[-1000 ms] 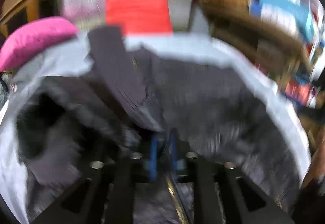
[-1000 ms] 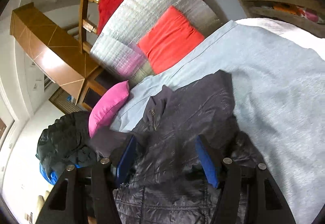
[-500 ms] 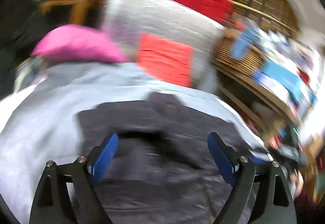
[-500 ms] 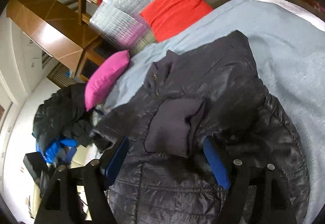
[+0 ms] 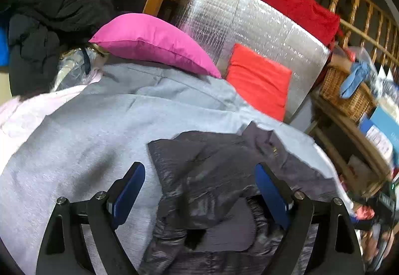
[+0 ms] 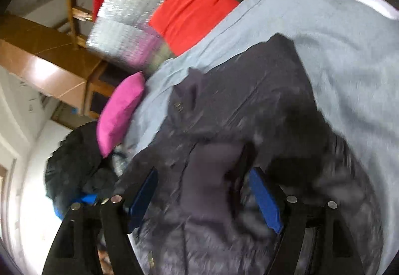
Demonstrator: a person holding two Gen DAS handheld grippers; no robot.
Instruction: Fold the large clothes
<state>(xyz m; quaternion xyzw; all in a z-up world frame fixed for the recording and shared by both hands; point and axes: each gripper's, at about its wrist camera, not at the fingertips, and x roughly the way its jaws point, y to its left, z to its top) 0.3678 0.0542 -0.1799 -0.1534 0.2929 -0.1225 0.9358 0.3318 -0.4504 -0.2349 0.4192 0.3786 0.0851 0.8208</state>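
Dark jacket (image 5: 214, 175) lies lengthwise, collar toward the red cushion (image 5: 259, 80).

A dark grey quilted jacket (image 5: 212, 190) lies on a pale grey blanket (image 5: 87, 130). Far off sit a magenta pillow (image 5: 152, 43), a red-orange cushion (image 5: 259, 80) and silver foil padding (image 5: 239, 23). Claw pads (image 5: 129, 190) are blue.

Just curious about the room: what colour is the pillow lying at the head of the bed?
Bright pink pillow, clearest in the left wrist view.
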